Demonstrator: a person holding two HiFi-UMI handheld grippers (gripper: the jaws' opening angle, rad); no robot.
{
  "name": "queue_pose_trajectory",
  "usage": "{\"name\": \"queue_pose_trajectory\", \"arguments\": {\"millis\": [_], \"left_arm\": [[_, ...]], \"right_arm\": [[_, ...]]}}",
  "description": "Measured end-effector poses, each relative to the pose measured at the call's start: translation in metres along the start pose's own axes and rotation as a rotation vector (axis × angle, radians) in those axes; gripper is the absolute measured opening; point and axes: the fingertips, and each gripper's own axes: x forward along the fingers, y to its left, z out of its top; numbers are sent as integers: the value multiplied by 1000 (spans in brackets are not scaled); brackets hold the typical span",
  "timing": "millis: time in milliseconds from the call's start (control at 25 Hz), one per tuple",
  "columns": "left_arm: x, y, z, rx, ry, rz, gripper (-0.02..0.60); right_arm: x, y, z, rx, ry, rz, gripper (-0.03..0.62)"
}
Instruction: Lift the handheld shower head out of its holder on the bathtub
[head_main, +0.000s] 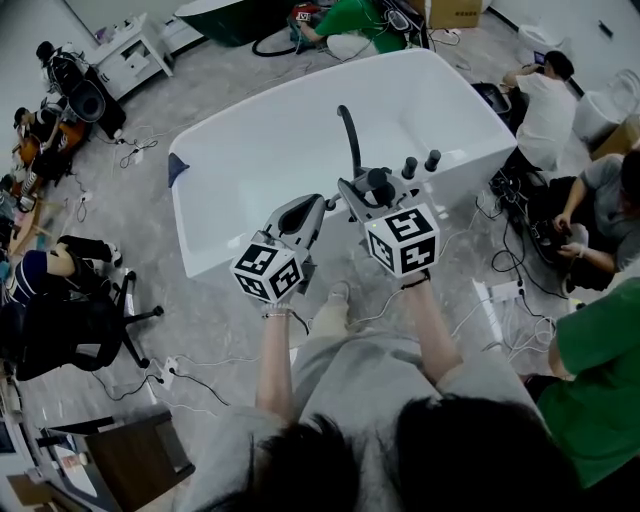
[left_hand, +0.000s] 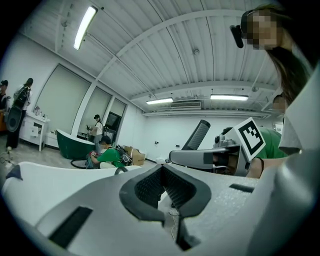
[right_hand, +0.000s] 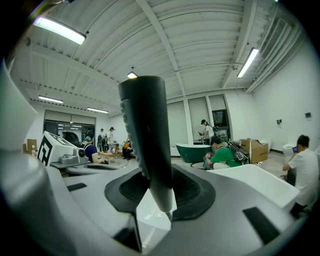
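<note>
— While the right gripper (head_main: 362, 186) is pinching the black shower head (head_main: 349, 135) by the lower end of its handle, where is that thing standing?

— It is rising upright at the centre of the head view, over the near rim of the white bathtub (head_main: 215, 215), just left of two dark knobs (head_main: 420, 162). The pads are pressing on the handle from both sides.

— And the left gripper (head_main: 308, 212)?

— It is hanging just lower left of the right one. Its jaws are meeting at the tips, and nothing is sitting between them.

— What is lying under the tub?

— A grey marbled floor (head_main: 210, 330) is spreading all round it, with cables (head_main: 190, 375) trailing across at lower left and at right.

— And the room?

— People are sitting along the left and right edges. A person in a green top (head_main: 350, 20) is crouching at the top, near a dark green bathtub (head_main: 225, 18). A white cabinet (head_main: 135, 52) is standing at upper left. In the right gripper view, long ceiling lights (right_hand: 57, 30) are glowing under white ribbed panels.
</note>
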Motion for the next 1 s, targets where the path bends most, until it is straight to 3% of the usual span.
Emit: {"name": "queue_pose_trajectory", "arguments": {"millis": [360,1000], "left_arm": [[-10,-11,16,48,-20,-13,6],[-20,-21,18,54,-33,-10,6]], "right_arm": [[-17,8,10,-12,-30,15,130],[-26,15,17,-23,-53,16,130]]}}
